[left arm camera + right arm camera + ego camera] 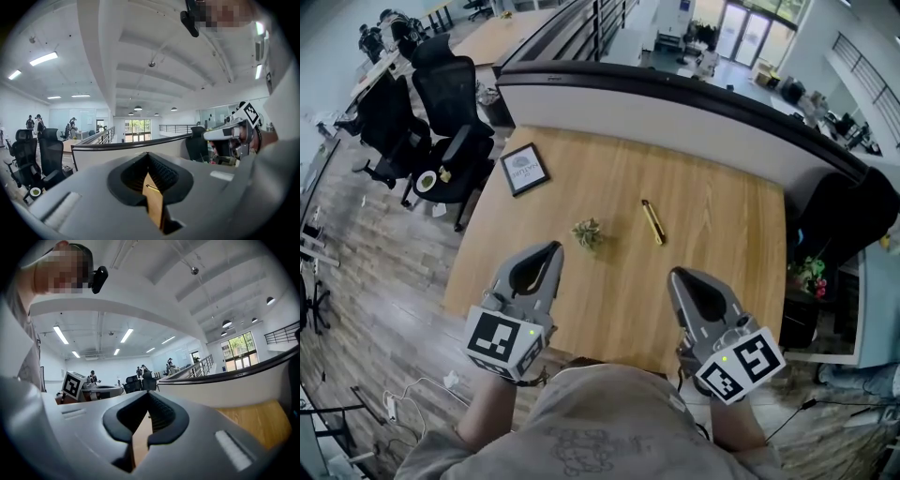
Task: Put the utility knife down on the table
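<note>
The yellow utility knife (652, 222) lies flat on the wooden table (722, 244), a little right of the middle, with nothing touching it. My left gripper (554, 248) hovers over the table's near left part, its jaws shut and empty. My right gripper (675, 275) is held over the near right part, also shut with nothing in it; the knife lies beyond it and slightly to the left. In the left gripper view the jaws (147, 154) meet at the tip over bare wood. The right gripper view shows the same closed jaws (149, 393).
A small potted plant (587, 232) stands left of the knife, just beyond my left gripper. A framed picture (524, 169) lies at the table's far left corner. A curved partition (675, 103) runs along the far edge. Black office chairs (441, 112) stand off to the left.
</note>
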The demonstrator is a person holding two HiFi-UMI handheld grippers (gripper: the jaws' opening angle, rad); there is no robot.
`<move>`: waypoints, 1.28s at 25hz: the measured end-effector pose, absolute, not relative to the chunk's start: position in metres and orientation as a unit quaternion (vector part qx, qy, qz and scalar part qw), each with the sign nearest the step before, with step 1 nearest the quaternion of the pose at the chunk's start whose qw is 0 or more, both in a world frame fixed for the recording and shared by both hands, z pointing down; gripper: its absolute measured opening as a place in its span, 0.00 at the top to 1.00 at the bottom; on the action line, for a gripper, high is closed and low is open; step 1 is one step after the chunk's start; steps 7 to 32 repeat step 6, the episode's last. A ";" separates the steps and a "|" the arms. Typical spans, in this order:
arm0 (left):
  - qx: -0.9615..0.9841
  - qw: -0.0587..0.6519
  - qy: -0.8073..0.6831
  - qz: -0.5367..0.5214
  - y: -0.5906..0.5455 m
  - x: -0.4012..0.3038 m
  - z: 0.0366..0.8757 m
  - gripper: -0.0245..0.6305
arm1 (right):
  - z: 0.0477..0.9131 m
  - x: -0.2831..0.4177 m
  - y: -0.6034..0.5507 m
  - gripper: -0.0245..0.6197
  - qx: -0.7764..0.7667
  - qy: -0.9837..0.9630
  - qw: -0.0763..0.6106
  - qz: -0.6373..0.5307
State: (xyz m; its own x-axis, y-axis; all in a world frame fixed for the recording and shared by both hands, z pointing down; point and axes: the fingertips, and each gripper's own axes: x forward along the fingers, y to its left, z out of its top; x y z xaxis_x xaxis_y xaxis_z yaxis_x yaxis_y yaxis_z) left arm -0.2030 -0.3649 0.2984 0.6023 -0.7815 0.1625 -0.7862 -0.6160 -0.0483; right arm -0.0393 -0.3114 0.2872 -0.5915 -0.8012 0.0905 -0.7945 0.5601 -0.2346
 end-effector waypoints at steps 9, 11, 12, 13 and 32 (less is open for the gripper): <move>0.897 0.007 -0.433 0.090 -0.362 -0.202 0.299 0.96 | 0.287 -0.034 -0.314 0.94 -0.464 0.878 0.007 -0.113; 0.897 0.007 -0.433 0.090 -0.362 -0.202 0.299 0.96 | 0.287 -0.034 -0.314 0.94 -0.464 0.878 0.007 -0.113; 0.897 0.007 -0.433 0.090 -0.362 -0.202 0.299 0.96 | 0.287 -0.034 -0.314 0.94 -0.464 0.878 0.007 -0.113; 0.897 0.007 -0.433 0.090 -0.362 -0.202 0.299 0.96 | 0.287 -0.034 -0.314 0.94 -0.464 0.878 0.007 -0.113; 0.897 0.007 -0.433 0.090 -0.362 -0.202 0.299 0.96 | 0.287 -0.034 -0.314 0.94 -0.464 0.878 0.007 -0.113</move>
